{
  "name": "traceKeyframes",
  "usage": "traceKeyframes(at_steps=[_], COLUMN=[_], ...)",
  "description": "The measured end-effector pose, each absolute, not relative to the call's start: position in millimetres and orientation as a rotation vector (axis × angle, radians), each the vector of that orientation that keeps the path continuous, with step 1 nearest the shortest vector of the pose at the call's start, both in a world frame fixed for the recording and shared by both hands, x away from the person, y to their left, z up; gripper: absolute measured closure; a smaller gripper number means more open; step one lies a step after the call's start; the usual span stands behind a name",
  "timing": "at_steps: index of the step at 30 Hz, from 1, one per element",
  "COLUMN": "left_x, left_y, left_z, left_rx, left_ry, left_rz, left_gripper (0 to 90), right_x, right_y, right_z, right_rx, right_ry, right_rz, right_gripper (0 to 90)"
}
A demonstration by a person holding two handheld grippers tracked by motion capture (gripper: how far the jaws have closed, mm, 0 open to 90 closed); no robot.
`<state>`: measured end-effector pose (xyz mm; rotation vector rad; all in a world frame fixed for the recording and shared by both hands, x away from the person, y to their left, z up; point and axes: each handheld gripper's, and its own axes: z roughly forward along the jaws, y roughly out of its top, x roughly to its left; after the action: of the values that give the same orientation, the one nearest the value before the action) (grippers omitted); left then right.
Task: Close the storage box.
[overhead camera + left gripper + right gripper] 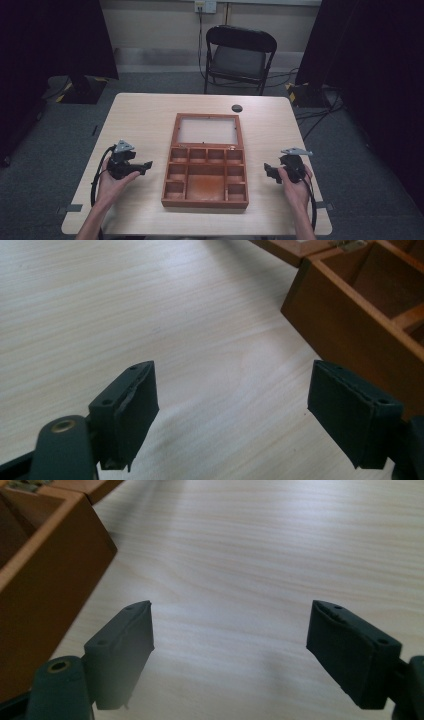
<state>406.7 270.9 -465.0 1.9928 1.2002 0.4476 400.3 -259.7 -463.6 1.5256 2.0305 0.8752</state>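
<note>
A wooden box (205, 172) lies open at the middle of the counter (145, 115), nearer the front edge. Its glass-paned lid (207, 130) is folded flat toward the far edge, and its tray is split into small compartments around a larger one. The left gripper (142, 166) hovers off the box's left side and the right gripper (269, 171) off its right side, each in a hand and aimed inward at the box, apart from it.

The high view takes in the whole layout: both forearms coming in from the front edge, a small dark disc (237, 108) near the far edge, and a folding chair (239, 57) on the floor beyond.

The left gripper (232, 392) view brings up what the high view cannot: the jaws stand wide with nothing but bare counter (125, 305) between them, and the box (350, 320) wall rises at upper right with a metal hinge (350, 244) at its top corner.

The right gripper (230, 630) view mirrors it, jaws wide over bare counter (260, 540), box (45, 580) wall at upper left.
</note>
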Motion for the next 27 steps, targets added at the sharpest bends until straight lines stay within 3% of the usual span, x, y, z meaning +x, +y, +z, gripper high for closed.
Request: traceKeyframes(at_steps=[8,27], left_x=[418.0,462.5], left_y=[266.6,251.6], left_z=[-450.9,-404.7], left_rx=[1.918,1.907], left_ry=[1.181,1.109], left_rz=[0.387,0.433], left_gripper=[21.7,21.8], right_x=[410.2,459.8], right_y=[-247.2,-206.5], right_z=[-456.8,-419.9], right_rx=[1.500,1.415], right_ry=[2.060,2.114], right_rz=[0.921,1.056], right_gripper=[17.8,16.1])
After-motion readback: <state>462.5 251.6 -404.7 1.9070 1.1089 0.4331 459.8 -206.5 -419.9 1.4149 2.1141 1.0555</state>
